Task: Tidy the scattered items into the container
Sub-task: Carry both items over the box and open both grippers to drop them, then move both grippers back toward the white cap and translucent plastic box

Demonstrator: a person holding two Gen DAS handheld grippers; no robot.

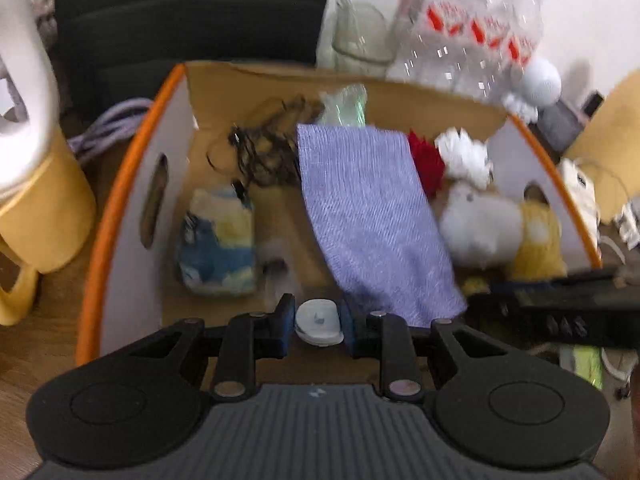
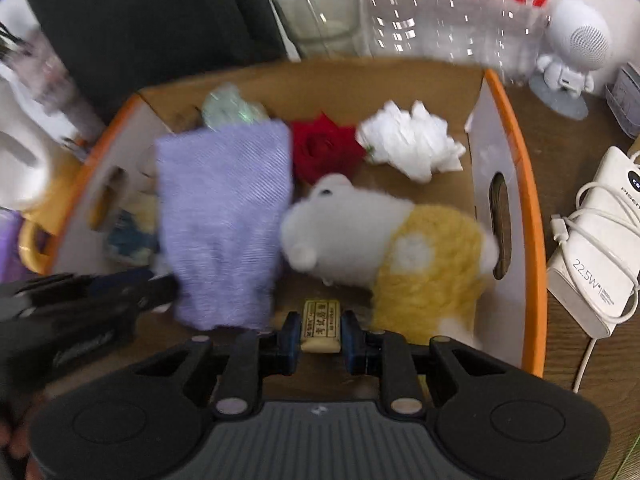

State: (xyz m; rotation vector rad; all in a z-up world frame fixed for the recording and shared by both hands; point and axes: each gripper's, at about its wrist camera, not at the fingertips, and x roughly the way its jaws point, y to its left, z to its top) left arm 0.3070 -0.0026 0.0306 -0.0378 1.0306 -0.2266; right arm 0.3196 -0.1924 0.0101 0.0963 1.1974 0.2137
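Note:
An orange-rimmed cardboard box (image 1: 120, 184) (image 2: 532, 216) lies below both grippers. Inside are a lilac cloth (image 1: 372, 216) (image 2: 224, 220), a red fabric rose (image 2: 320, 148), a crumpled white tissue (image 2: 412, 144), a white and yellow plush toy (image 2: 384, 240) (image 1: 492, 228), a blue and yellow packet (image 1: 218, 240) and tangled dark cord (image 1: 260, 148). My left gripper (image 1: 319, 322) is shut on a small white plastic piece (image 1: 320, 320) over the box's near edge. My right gripper (image 2: 321, 330) is shut on a cream eraser with a printed label (image 2: 321, 326), above the box beside the plush.
A yellow mug (image 1: 44, 208) with a white object in it stands left of the box. Behind it are a glass jar (image 2: 324, 16), a pack of water bottles (image 2: 452, 8) and a white astronaut speaker (image 2: 572, 52). A white power bank with cable (image 2: 596, 248) lies to the right.

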